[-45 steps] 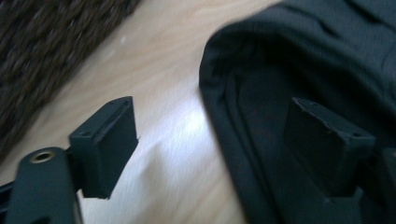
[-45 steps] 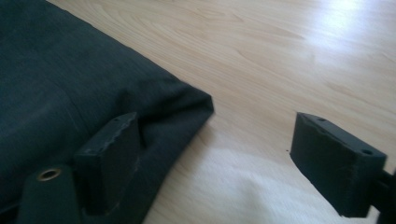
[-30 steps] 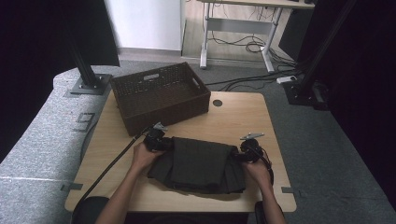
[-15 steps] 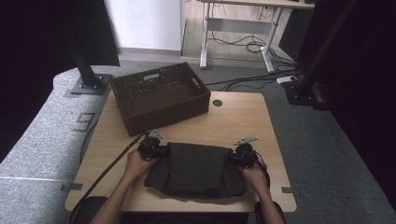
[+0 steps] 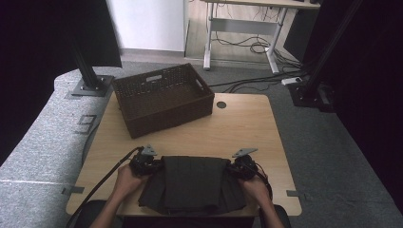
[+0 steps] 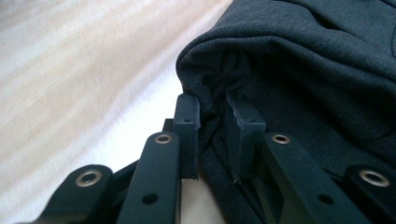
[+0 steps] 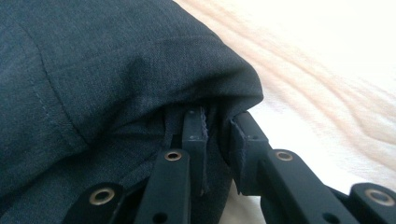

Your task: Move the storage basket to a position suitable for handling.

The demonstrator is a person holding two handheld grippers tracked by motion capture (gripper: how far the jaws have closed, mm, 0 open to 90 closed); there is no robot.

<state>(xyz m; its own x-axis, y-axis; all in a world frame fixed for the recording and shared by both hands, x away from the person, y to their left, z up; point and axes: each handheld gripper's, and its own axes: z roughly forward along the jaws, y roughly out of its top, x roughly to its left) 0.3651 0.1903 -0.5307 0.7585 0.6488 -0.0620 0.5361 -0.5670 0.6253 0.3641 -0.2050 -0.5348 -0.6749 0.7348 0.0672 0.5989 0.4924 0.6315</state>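
We see the light wooden table (image 5: 247, 128) under both tongs | brown woven rectangular basket (image 5: 161, 97) well beyond them | folded dark grey cloth garment (image 5: 192, 183) between them | left gripper (image 5: 151, 165) and right gripper (image 5: 236, 167) each clamped on its edge.

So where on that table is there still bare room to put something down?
The widest bare wood lies right of the basket, from the small round hole down to the folded dark garment. A narrower strip runs between basket and garment. The near edge is crowded: the garment, with the left gripper and right gripper clamped on its sides.
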